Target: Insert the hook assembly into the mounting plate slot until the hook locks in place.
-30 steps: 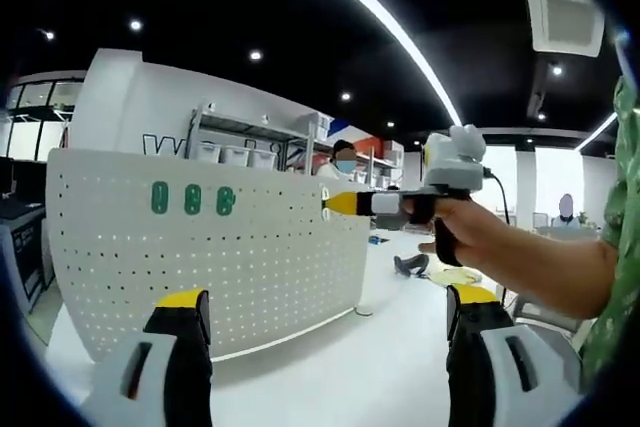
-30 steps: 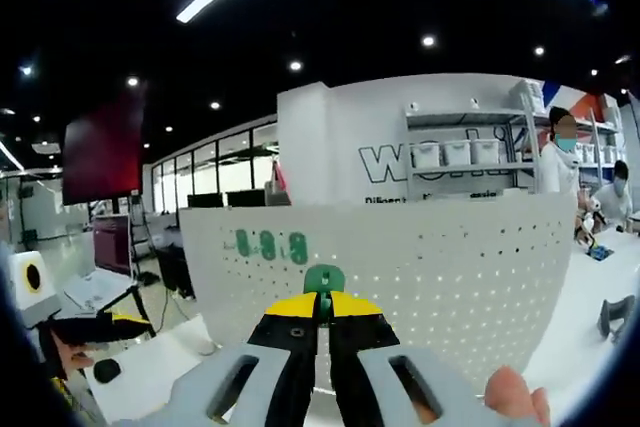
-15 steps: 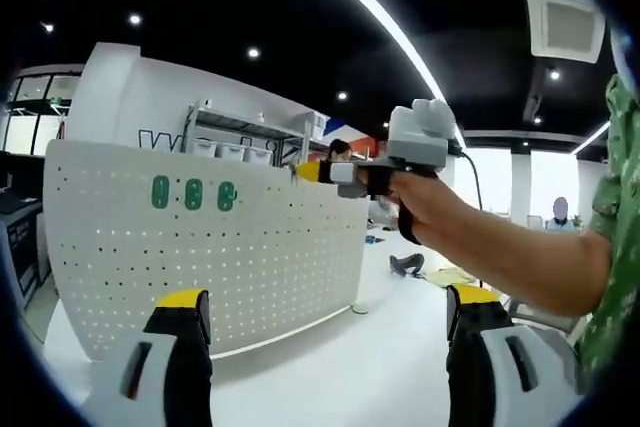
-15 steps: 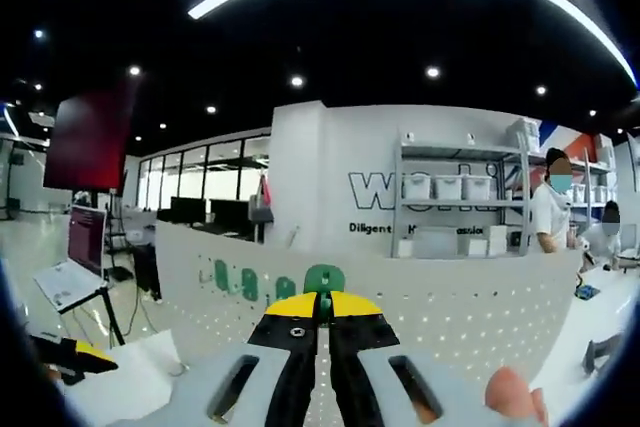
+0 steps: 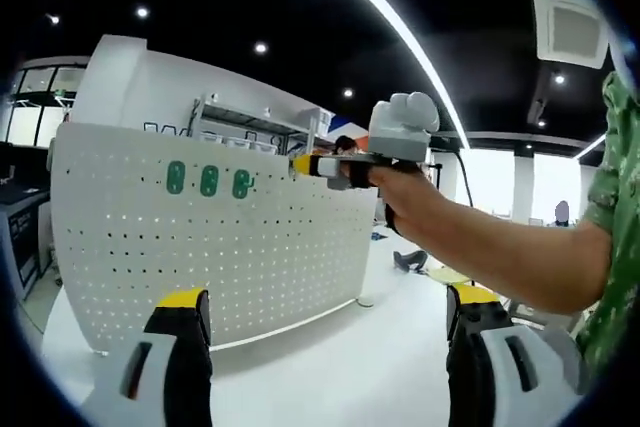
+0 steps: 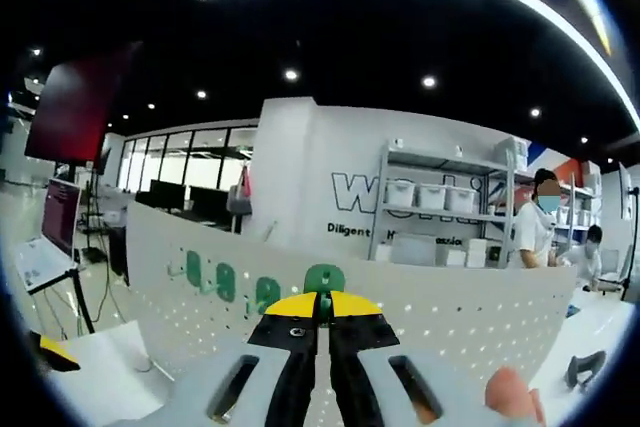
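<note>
Right gripper [image 6: 322, 309] clenched on green hook [image 6: 323, 280] near pegboard [image 5: 200, 247] top edge; left gripper [image 5: 325, 322] released. Risk: hook misses slot, slips.

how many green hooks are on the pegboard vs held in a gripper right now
Green hooks already on the white pegboard: 3
Green hook held in the right gripper, at the board's top edge: 1
Green hooks in the left gripper, whose jaws stand apart: 0
Total green hooks: 4
</note>
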### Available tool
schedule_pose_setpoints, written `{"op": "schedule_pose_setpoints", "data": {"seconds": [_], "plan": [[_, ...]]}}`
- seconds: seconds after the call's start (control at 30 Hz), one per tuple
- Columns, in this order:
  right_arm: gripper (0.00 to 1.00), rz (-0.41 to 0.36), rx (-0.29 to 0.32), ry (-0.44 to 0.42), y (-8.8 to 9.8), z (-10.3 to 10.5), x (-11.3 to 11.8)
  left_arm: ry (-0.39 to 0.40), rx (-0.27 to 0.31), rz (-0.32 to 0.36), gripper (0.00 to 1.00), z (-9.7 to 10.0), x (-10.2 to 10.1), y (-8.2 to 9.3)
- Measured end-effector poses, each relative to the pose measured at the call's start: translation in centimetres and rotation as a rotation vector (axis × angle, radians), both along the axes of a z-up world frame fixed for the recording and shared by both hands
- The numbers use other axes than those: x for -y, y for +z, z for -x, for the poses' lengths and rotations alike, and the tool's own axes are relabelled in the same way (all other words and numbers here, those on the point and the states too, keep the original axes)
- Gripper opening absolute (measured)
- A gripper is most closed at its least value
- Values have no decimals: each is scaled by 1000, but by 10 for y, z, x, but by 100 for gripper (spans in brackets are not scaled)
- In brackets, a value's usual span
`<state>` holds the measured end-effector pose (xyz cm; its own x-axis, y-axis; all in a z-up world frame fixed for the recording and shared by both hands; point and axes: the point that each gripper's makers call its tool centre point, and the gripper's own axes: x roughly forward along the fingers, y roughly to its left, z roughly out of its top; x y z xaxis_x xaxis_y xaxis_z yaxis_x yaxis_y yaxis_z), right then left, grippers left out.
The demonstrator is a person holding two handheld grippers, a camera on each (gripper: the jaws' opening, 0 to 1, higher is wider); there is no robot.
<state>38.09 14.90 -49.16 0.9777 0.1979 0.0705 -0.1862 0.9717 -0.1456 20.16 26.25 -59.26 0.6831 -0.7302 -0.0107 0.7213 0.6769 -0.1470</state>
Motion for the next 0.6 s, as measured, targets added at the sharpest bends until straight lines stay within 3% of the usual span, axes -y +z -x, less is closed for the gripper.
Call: {"op": "schedule_pose_setpoints", "data": {"seconds": [0.6], "plan": [[1,-11,-20,-40,-15,-28,-3,-4,-30,2,100,-5,-7,-12]]}}
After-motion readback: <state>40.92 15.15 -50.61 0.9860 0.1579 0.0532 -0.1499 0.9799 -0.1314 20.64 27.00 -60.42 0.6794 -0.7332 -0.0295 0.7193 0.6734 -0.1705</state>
